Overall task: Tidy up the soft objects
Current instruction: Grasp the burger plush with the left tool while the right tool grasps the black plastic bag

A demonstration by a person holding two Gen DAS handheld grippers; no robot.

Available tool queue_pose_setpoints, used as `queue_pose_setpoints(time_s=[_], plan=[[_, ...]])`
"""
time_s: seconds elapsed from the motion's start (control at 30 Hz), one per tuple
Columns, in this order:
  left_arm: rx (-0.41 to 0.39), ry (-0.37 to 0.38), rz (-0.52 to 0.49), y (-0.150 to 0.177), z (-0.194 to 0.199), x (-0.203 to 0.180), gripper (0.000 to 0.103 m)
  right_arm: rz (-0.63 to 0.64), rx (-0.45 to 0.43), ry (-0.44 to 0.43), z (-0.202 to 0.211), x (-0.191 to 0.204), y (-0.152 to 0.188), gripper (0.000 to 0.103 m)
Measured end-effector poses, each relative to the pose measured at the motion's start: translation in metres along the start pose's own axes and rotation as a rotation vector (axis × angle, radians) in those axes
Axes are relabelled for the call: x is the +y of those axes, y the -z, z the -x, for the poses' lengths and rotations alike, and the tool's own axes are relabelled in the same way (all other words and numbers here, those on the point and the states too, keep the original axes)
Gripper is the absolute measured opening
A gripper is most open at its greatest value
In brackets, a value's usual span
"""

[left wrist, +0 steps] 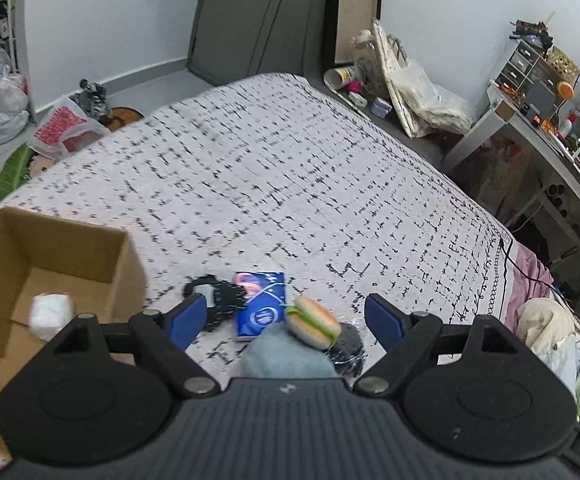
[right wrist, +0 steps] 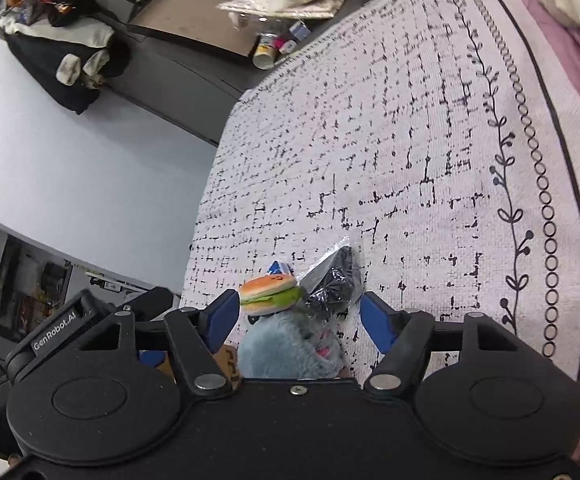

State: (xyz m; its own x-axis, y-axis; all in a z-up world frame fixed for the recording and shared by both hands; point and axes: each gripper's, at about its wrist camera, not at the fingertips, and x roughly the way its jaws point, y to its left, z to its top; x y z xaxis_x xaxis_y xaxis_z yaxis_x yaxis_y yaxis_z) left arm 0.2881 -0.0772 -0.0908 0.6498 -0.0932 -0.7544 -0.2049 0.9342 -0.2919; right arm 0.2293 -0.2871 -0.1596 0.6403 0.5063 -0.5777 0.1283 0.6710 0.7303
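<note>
On the patterned bedspread point(left wrist: 290, 168) lies a small heap: a burger plush point(left wrist: 314, 326), a fluffy blue plush point(left wrist: 286, 356), a blue packet point(left wrist: 260, 304) and a black bagged item point(left wrist: 345, 344). My left gripper point(left wrist: 286, 316) hangs open above the heap, touching nothing. A cardboard box point(left wrist: 62, 220) at its left holds a white soft lump point(left wrist: 50, 316). In the right wrist view my right gripper point(right wrist: 297, 320) is open around the blue plush point(right wrist: 290, 348), and I see a gap at both pads. The burger plush point(right wrist: 268, 294) sits by its left pad.
A black strap-like object point(left wrist: 214, 296) lies beside the packet. The left gripper's housing point(right wrist: 62, 328) is close on the right gripper's left. Bags and clutter line the floor past the bed's far edge; a desk point(left wrist: 537, 136) stands at the right. Pink bedding point(right wrist: 569, 60) borders the spread.
</note>
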Motion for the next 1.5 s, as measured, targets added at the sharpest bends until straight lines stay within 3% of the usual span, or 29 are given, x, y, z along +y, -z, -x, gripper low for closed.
queue_pose_setpoints(time_s=[0.2, 0.47, 0.67, 0.8, 0.87, 0.93, 1.27, 1.5], plan=[[0.049, 0.004, 0.001, -0.003, -0.032, -0.007, 0.082, -0.044, 0.02, -0.004, -0.024, -0.009, -0.005, 0.062], [0.122, 0.003, 0.025, -0.001, -0.072, -0.005, 0.072, -0.061, 0.052, 0.0, -0.05, -0.016, -0.007, 0.06], [0.186, 0.006, 0.048, 0.0, -0.096, -0.002, 0.051, -0.07, 0.074, 0.009, -0.067, -0.023, -0.007, 0.059], [0.215, 0.039, 0.064, 0.0, -0.104, 0.0, 0.03, -0.072, 0.085, 0.017, -0.078, -0.027, -0.007, 0.059], [0.214, 0.04, 0.061, -0.001, -0.104, -0.001, 0.026, -0.064, 0.094, 0.017, -0.085, -0.026, -0.006, 0.057], [0.214, 0.051, 0.057, -0.003, -0.103, -0.002, 0.023, -0.051, 0.102, 0.022, -0.088, -0.024, -0.006, 0.045], [0.145, 0.078, 0.059, -0.015, -0.073, 0.006, 0.021, 0.007, 0.071, 0.009, -0.076, -0.009, -0.005, 0.025], [0.068, 0.074, 0.065, -0.028, -0.033, 0.022, 0.021, 0.054, 0.027, -0.027, -0.054, 0.003, -0.005, 0.024]])
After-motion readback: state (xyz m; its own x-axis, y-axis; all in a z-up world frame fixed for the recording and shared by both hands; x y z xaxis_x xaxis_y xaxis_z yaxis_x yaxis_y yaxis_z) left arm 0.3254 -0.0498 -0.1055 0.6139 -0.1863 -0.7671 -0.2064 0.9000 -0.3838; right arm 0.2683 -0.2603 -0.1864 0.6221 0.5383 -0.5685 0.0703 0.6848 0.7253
